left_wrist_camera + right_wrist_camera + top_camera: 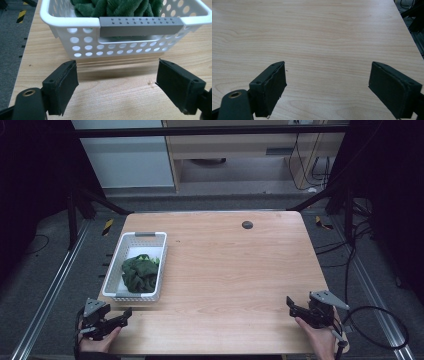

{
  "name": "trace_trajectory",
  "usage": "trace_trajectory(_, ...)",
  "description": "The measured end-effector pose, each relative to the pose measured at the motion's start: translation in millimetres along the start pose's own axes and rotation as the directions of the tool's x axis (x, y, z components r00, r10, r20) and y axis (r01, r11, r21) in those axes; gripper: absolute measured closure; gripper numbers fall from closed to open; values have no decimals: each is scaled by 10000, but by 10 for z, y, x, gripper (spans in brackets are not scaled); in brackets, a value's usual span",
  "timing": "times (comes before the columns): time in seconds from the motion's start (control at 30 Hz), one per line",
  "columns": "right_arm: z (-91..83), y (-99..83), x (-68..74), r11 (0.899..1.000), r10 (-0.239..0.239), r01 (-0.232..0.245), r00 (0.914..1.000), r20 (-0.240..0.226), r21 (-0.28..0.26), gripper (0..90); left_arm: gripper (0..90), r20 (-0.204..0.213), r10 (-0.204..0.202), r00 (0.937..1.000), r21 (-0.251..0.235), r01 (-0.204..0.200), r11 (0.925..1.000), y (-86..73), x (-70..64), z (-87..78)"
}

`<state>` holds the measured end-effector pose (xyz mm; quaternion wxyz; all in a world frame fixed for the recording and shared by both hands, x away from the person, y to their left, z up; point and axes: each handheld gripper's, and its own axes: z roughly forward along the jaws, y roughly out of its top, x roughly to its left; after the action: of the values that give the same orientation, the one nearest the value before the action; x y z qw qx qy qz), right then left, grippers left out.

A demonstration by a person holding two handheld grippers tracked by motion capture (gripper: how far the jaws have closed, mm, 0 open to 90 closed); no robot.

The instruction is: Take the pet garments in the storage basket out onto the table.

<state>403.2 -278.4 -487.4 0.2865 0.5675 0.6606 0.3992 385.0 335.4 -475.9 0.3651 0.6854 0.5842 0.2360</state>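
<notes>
A white perforated basket (116, 263) with grey handles stands on the left part of the wooden table, and a crumpled dark green cloth (140, 273) lies inside it. My left gripper (121, 317) rests at the table's front left corner, just in front of the basket, open and empty. In the left gripper view the basket's near wall (120, 48) and the green cloth (117, 7) are close ahead of the jaws. My right gripper (292, 306) sits at the front right of the table, open with nothing between its jaws, which point over bare wood.
A small dark round cap (247, 224) is set into the table (235, 270) near its far edge. Black frame legs and cables stand on the floor to the right. Yellow-black tape marks (107, 226) lie on the floor at the left.
</notes>
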Motion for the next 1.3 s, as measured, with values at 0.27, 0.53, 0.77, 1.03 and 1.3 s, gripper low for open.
trace_trajectory(0.27,-12,-5,7,9999,-99,99,10000,-5,34,137,184,-24,-36,10000,-555,34,9985,52,-6,-128)
trace_trajectory(0.53,-22,-4,39,9998,-195,195,9998,-10,62,135,188,118,-187,9998,-838,196,9963,107,24,-203)
trace_trajectory(0.77,-16,-12,53,9995,-302,303,9995,-110,104,130,196,503,-656,9966,-1088,708,9915,172,53,-272)
trace_trajectory(1.03,-7,-12,69,9996,-264,267,9994,-242,130,128,203,471,-579,9972,-1183,632,9910,270,52,-316)
trace_trajectory(1.3,13,-19,66,9993,-312,317,9992,-238,212,122,208,543,-484,9974,-1243,548,9907,390,44,-343)
